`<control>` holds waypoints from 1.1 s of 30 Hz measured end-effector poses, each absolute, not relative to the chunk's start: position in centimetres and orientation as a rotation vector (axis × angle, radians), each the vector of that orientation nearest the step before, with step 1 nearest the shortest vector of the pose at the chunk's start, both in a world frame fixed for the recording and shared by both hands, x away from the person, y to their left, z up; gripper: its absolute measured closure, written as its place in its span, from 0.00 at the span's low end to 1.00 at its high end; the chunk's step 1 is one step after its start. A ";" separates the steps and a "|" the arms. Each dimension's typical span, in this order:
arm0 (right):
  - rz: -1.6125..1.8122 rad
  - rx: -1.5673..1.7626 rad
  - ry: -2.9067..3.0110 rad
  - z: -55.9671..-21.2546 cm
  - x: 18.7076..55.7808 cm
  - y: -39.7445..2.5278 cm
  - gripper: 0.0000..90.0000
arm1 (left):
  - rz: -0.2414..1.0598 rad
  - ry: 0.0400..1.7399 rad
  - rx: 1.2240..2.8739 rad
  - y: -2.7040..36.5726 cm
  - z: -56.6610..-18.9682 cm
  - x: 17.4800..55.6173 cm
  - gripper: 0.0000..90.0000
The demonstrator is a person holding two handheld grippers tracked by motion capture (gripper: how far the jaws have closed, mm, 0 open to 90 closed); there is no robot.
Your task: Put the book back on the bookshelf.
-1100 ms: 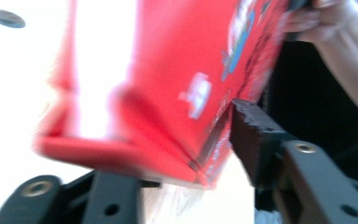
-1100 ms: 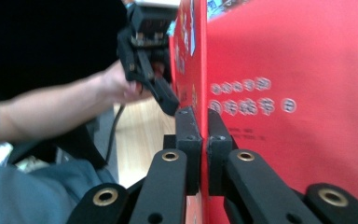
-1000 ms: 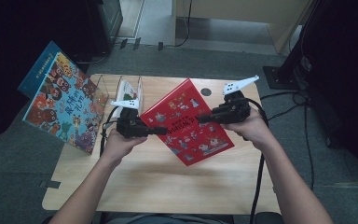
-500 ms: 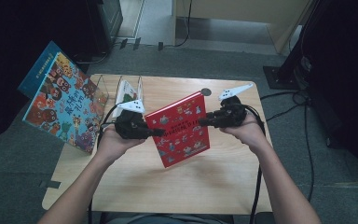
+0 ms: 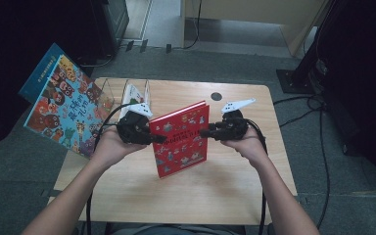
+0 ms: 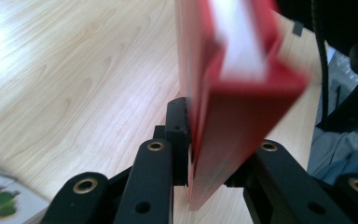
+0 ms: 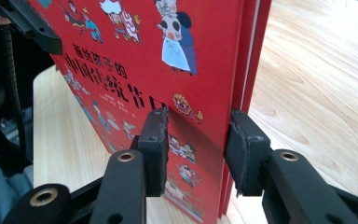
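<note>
Since the earlier frame, you tipped the red book (image 5: 182, 138) more upright at frame centre above the desk (image 5: 225, 186). Your left tongs (image 6: 200, 154) clamped its edge. Your right tongs (image 7: 196, 149) clamped its opposite edge.

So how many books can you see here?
3. A red book held between both grippers over the table, a blue book leaning at the table's left edge, and a white one in the clear rack; others may be hidden.
</note>
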State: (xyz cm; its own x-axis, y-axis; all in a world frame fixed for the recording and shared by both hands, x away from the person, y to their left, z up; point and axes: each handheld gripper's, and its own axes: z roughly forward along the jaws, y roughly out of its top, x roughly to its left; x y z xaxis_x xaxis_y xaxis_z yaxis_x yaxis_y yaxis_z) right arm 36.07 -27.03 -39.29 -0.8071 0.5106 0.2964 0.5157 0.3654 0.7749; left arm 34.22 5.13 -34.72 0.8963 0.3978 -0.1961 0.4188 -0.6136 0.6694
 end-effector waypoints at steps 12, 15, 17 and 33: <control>-1.560 -0.925 -2.599 -40.7 35.5 -26.7 0.63 | -0.088 0.575 2.422 4.1 -31.6 35.3 0.82; -1.558 -0.930 -2.596 -41.2 35.5 -26.7 0.62 | -0.087 0.581 2.473 3.2 -31.0 35.9 0.82; -1.572 -0.933 -2.593 -41.6 35.5 -26.8 0.62 | -0.089 0.588 2.496 2.4 -30.8 36.3 0.82; -1.561 -0.951 -2.630 -42.9 34.8 -27.8 0.57 | -0.248 0.792 2.648 -0.9 -30.3 39.2 0.89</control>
State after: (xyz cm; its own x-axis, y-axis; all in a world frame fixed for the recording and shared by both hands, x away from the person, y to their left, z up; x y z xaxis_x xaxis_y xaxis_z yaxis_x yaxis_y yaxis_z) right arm 34.85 -27.82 -42.89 -0.8221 0.5169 0.2388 0.4573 0.3495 0.8177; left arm 39.22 -0.94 -30.26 0.8271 0.4946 -0.2671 0.5586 -0.7761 0.2925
